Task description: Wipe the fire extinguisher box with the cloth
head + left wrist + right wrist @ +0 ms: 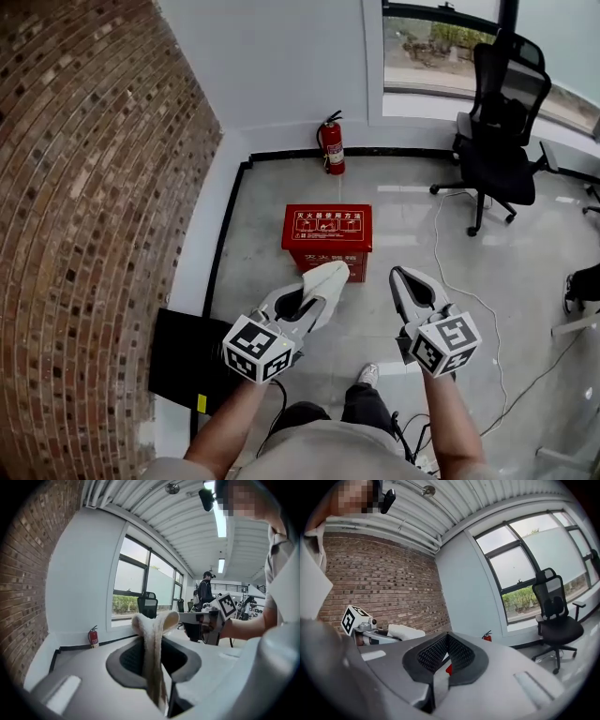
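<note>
Red fire extinguisher box (327, 230) sits on the floor (403, 234), apart from both tools. The left tool (317, 298) pinches the pale cloth (333, 274). The right tool (401, 277) is pressed together, empty.

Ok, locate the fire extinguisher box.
Head view, centre: the red fire extinguisher box sits on the floor beyond the cloth in the left gripper, fire extinguisher behind it.
</note>
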A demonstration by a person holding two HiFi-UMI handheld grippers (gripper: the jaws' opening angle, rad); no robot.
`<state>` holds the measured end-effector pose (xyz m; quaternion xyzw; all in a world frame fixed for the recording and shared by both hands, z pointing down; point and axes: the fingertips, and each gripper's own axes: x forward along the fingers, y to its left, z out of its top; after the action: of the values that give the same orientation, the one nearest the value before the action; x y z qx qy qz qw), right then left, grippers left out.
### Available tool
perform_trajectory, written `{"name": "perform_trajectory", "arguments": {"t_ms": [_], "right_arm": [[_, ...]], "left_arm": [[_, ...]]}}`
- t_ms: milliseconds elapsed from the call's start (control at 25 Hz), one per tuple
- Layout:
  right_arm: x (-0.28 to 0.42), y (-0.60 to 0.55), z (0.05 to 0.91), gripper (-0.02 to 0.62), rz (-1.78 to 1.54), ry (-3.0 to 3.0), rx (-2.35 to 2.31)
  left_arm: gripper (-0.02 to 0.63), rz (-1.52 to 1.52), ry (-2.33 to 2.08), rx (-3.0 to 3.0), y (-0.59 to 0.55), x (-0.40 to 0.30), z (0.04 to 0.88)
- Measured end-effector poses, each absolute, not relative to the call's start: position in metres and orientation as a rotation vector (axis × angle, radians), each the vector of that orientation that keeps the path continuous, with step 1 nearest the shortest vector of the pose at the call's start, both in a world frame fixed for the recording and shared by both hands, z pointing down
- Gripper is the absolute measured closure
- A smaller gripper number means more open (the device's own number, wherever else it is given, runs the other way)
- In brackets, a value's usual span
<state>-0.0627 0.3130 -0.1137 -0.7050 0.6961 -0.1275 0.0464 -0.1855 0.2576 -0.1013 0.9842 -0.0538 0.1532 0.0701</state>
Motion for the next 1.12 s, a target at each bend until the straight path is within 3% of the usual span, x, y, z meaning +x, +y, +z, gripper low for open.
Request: {"name": "perform_trajectory", "arguments": {"t_ms": [320,760,1120], "right_arm": [[0.004,0.268,-0.058,0.571,-0.524,2.066,-2.205],[0.026,0.165,0.028,0.571,-0.715,1.827,-2.462],[0.048,0.156,0.118,0.571,-0.847,1.743,-2.549]], "left_arm": [[0.535,0.645,-0.074,2.948,0.191,-0.111,-0.035],[0.535,0.973,0.342,2.809,0.093,-0.022,0.111],[0.535,1.286,0.587,2.692,0.092,0.039,0.237]]}}
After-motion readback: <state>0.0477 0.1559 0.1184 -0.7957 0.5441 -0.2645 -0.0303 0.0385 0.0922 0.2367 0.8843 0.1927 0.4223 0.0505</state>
